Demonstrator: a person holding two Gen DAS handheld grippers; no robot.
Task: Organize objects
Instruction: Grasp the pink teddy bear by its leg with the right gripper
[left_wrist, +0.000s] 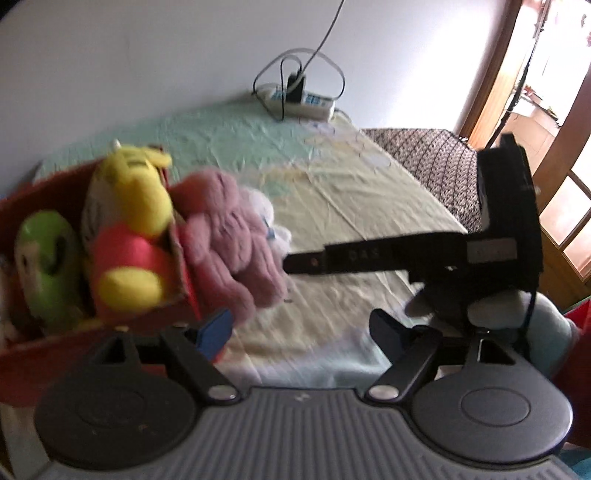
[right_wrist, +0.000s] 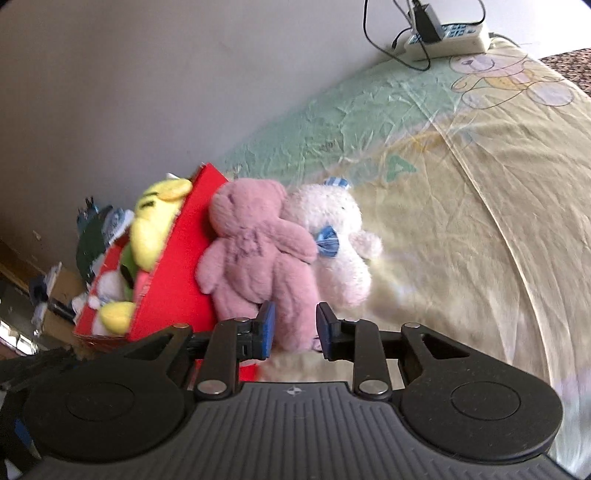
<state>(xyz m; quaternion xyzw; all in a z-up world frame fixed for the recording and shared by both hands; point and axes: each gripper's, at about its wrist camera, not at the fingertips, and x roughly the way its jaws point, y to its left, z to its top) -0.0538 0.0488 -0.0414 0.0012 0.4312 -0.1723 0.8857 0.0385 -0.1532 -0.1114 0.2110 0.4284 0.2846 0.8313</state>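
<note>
Right wrist view, left to right: clutter on the floor by the wall, then red box near the bed's edge, already holding yellow plush and other soft toys too small to tell apart. Just right of the box, leaning against its outer wall, pink teddy bear, and touching that one's far side, white teddy bear with a blue bow. Right gripper set about the pink bear's lower leg, fingers parted, blue pad at the fur on one side and a gap showing on the other; not clamped, as far as can be judged. Further right, wide bare sheet, then power strip with cables at the far wall.

Left wrist view, same order: box crowded with green plush and the yellow-and-red toy, pink bear draped outside its rim, left gripper with fingers spread wide and nothing between them, right gripper's black body reaching in from the right.

Judged progress: well along, several toys boxed, two bears left outside. Box nearly full, so little space at the top. Room to move: open bed to the right and ahead; tight on the left, with box wall, bed edge and room wall close together.
</note>
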